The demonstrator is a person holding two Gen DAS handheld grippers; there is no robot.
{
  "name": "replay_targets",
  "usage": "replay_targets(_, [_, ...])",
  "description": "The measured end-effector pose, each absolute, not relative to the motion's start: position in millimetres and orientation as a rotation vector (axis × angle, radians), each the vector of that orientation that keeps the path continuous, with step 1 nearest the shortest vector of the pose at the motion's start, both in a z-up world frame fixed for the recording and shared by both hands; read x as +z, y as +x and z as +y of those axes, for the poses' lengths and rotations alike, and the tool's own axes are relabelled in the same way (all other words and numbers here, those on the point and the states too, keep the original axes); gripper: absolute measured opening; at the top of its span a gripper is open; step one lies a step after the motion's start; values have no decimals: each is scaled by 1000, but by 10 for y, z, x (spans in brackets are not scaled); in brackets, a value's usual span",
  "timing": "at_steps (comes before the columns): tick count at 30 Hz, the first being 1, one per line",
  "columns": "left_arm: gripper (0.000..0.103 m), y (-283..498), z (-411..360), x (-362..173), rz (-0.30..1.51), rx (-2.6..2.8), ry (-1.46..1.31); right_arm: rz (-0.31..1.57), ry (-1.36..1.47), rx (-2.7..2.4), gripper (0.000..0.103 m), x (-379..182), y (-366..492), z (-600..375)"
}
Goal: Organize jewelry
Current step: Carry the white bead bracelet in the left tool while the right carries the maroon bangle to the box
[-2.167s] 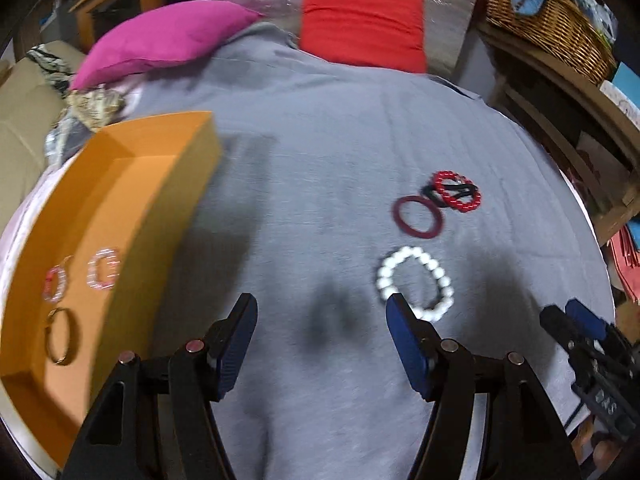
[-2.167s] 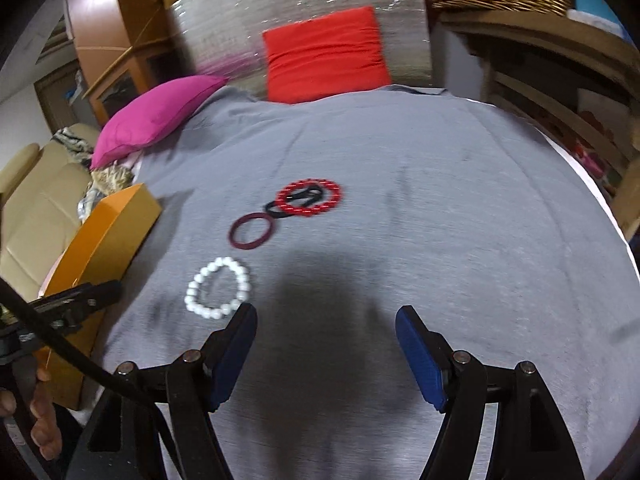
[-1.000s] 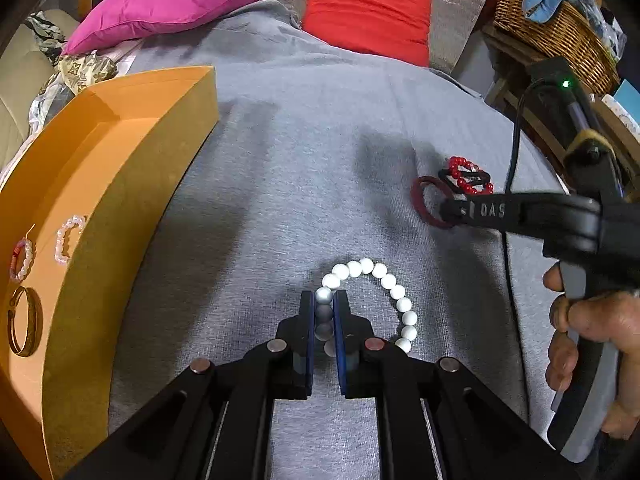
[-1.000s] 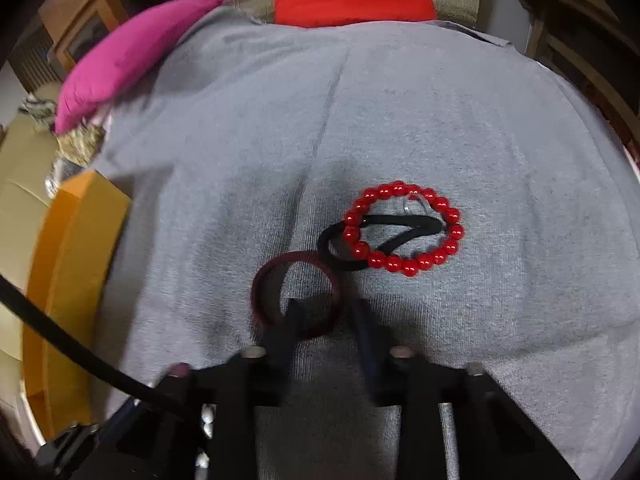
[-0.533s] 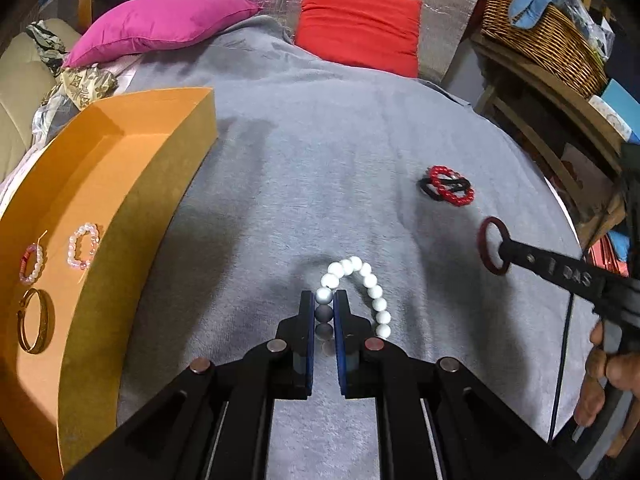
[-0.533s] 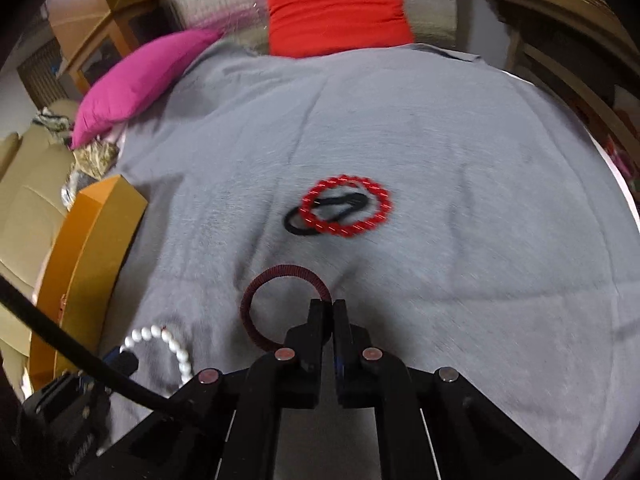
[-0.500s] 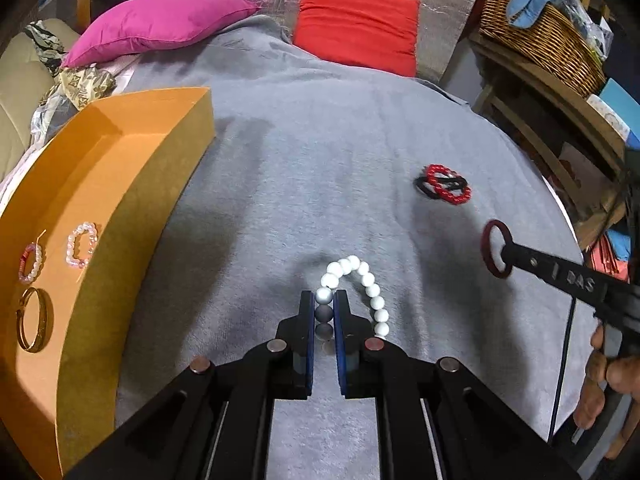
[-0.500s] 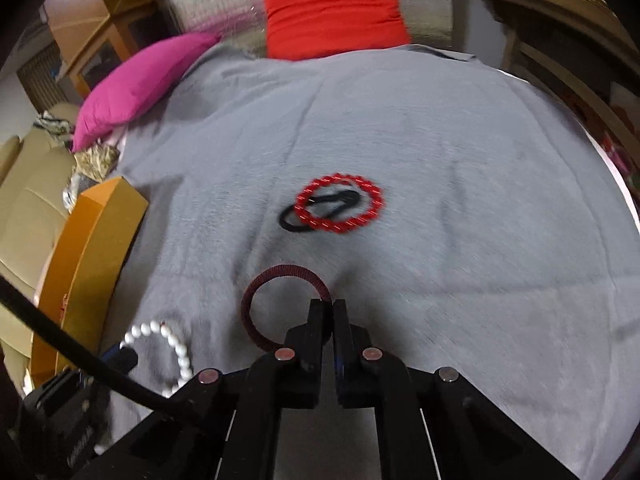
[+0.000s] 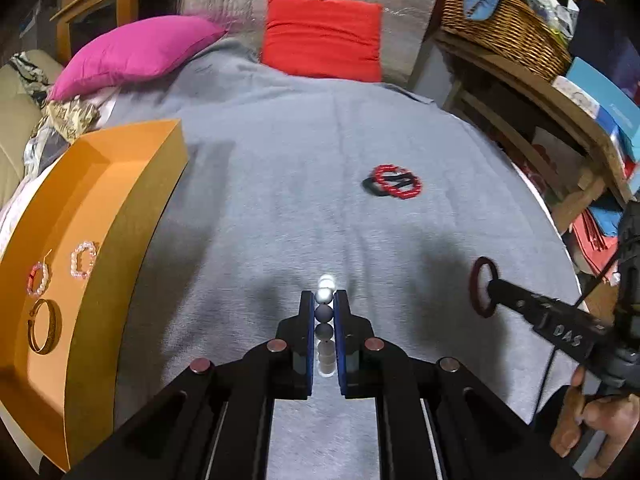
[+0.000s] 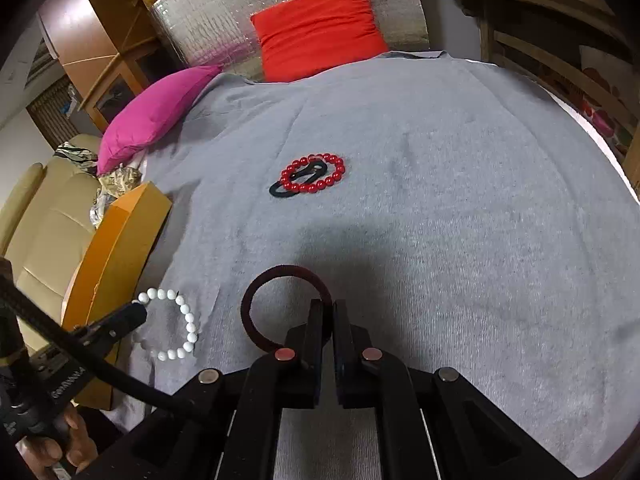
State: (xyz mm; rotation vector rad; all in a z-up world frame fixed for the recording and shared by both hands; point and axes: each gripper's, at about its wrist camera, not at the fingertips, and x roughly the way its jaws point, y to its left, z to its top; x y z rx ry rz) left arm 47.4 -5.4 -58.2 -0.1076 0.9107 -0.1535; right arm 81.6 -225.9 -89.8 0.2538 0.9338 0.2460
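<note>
Both grippers have a bracelet right now. The left gripper is clamped on the white bead bracelet, beads lined up in a row between the blue pads; from the right wrist view you can see the rest of the loop hanging off its tip, lifted clear of the grey blanket. The right gripper is pinched together on the dark red bangle, with the ring sticking up and out ahead of the jaws. In the left wrist view that same bangle shows at the end of the right tool, off to the right of the white beads, also above the blanket.

Using the orange box as the anchor: it sits at the left edge of the blanket, and both held bracelets are to its right, the white one nearer to it, the red bangle further out. Inside the box there's a gold bangle, a small red-and-white bead bracelet and a pale pink bead bracelet lying near each other.

Well to the right of the box and further back on the blanket, a red bead bracelet lies overlapping a black hair tie.

Behind the box is a pink pillow, and a red cushion sits at the far end of the blanket. A wicker basket is up on a shelf on the far right.
</note>
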Motion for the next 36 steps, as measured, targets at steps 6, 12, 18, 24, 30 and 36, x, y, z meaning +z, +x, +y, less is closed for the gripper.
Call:
replay_targets(6, [9,358,-175,-465,890,-188,-95,921,262,259,5,-877,737,-2259])
replay_targets(12, [9,287,-212,-379,870,-203,-91,912,266,257,5,-846,670,-2274])
replay_targets(18, [9,252,-221,-299,850,-207,-86,904,263,258,5,-806,633,-2260])
replay_targets(24, [9,217,-213,-201,827,-208,-88,890,256,262,5,-742,600,-2251])
replay_targets(30, [9,192,-209,-120,808,-209,-87,882,246,265,5,-693,579,-2233])
replay_targets(36, [9,167,-190,-47,790,-213,-93,878,234,267,5,-654,574,-2207])
